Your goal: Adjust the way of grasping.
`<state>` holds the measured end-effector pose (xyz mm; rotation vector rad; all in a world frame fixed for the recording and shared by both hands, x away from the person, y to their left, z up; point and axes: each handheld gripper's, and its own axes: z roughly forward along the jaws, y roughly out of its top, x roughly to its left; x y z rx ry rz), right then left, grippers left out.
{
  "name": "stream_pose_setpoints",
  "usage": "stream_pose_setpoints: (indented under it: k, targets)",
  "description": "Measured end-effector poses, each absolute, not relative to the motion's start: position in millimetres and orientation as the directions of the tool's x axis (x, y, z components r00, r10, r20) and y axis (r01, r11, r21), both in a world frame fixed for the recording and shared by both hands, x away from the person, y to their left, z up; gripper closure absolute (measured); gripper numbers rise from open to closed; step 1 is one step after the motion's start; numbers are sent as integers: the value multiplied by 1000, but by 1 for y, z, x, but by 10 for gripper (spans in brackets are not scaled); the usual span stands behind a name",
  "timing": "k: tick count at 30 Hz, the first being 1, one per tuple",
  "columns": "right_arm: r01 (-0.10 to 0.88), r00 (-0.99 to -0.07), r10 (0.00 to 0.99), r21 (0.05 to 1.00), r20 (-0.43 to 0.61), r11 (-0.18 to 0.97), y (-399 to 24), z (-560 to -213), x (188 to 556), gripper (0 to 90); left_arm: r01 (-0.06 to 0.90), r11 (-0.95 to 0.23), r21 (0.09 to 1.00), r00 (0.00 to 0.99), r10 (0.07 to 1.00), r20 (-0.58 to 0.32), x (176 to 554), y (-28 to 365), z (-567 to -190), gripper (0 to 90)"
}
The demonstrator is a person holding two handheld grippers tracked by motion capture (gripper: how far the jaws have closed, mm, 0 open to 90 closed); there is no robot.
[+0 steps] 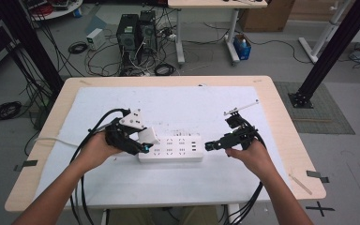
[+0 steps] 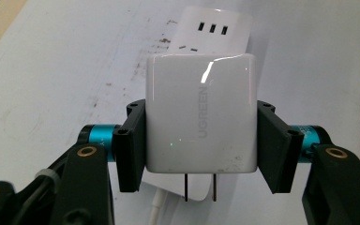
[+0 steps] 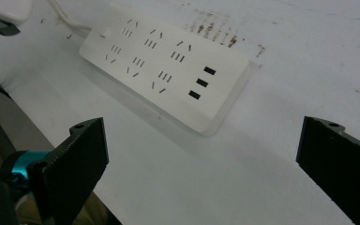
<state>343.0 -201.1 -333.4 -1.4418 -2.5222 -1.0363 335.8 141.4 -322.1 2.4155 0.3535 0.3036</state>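
My left gripper [image 2: 201, 140] has its jaws clamped on the glossy white square charger [image 2: 201, 112], prongs showing, right over the left end of the white plastic power strip [image 1: 171, 149]. My right gripper [image 3: 201, 164] gapes wide, nothing in it, just beside the strip's right end.

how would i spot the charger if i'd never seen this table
Start at the white power strip lying mid-table on the white sheet. At its left end the left gripper is shut on a glossy white square charger. Unlike the flat strip, it has two bare prongs and UGREEN lettering.
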Motion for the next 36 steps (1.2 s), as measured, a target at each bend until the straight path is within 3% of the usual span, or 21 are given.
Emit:
stream_pose_setpoints:
  k: [5, 15, 36]
  targets:
    - [806, -547, 690, 521, 474, 281, -192, -335, 346, 18, 140, -733, 666, 948, 294, 125, 333, 124, -326, 426]
    - [830, -533, 605, 504, 592, 238, -174, -339, 351, 18, 100, -713, 694, 963, 244, 111, 332, 97, -332, 426]
    - [849, -524, 521, 465, 673, 252, -143, -345, 359, 67, 33, -701, 712, 969, 197, 149, 331, 73, -334, 426]
